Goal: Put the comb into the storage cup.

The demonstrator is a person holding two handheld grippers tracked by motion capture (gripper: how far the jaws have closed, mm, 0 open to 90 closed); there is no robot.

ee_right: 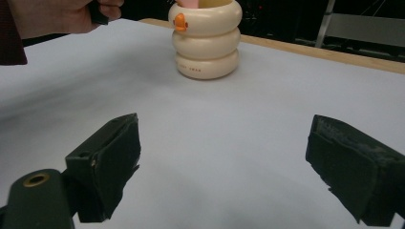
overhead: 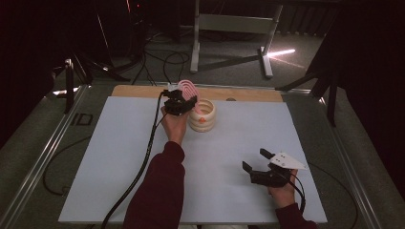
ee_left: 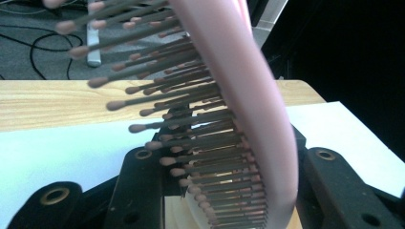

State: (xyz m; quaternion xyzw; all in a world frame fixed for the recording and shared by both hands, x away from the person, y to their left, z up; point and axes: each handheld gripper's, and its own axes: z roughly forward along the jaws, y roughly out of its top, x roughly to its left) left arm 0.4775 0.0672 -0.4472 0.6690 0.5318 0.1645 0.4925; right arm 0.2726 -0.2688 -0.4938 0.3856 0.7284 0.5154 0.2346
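Note:
A pink hairbrush with brown bristles stands head-up over a cream ringed cup at the back middle of the table. My left gripper is shut on the brush head just left of the cup. In the left gripper view the pink hairbrush rises between the two black jaws, bristles toward the left jaw; its lower end is hidden. My right gripper rests open near the front right. In the right gripper view its jaws stand wide apart with nothing between them, and the cup with an orange mark stands farther off.
A white sheet covers the table, with a wooden strip along the back edge. Metal rails run down both sides. A black cable trails from the left gripper. Stand legs and cables lie on the floor beyond.

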